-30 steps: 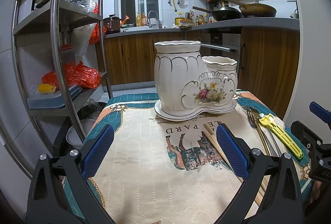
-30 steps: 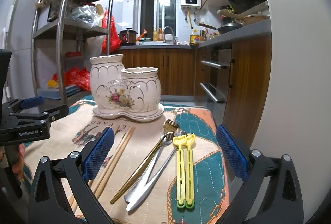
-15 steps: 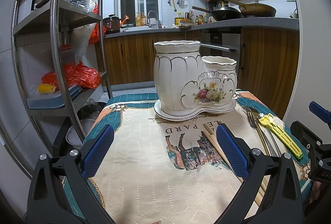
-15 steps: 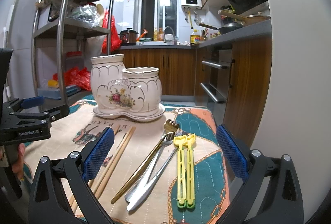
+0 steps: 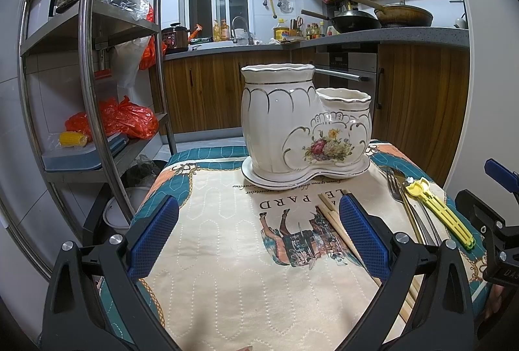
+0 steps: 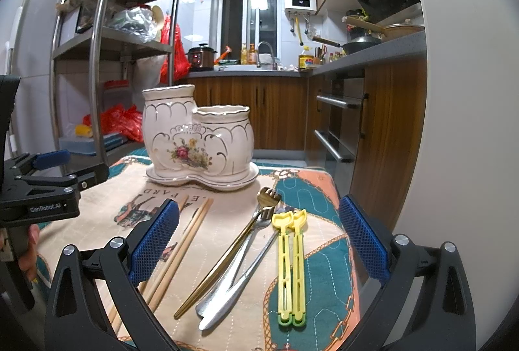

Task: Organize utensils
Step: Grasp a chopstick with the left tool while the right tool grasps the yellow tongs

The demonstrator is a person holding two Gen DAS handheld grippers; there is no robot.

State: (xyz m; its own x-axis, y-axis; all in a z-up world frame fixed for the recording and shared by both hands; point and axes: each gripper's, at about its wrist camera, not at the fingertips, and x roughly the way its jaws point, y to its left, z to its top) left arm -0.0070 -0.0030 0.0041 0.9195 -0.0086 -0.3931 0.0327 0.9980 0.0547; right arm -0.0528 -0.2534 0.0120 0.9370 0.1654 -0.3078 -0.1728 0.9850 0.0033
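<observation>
Fingers: both pairs wide, empty | chopsticks, forks near cloth's right edge | holder at back

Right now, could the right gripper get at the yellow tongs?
Probably yes. The right gripper is open, and the yellow tongs lie flat on the cloth between its fingers, with nothing on top. The silver fork lies close beside them and might get nudged.
</observation>
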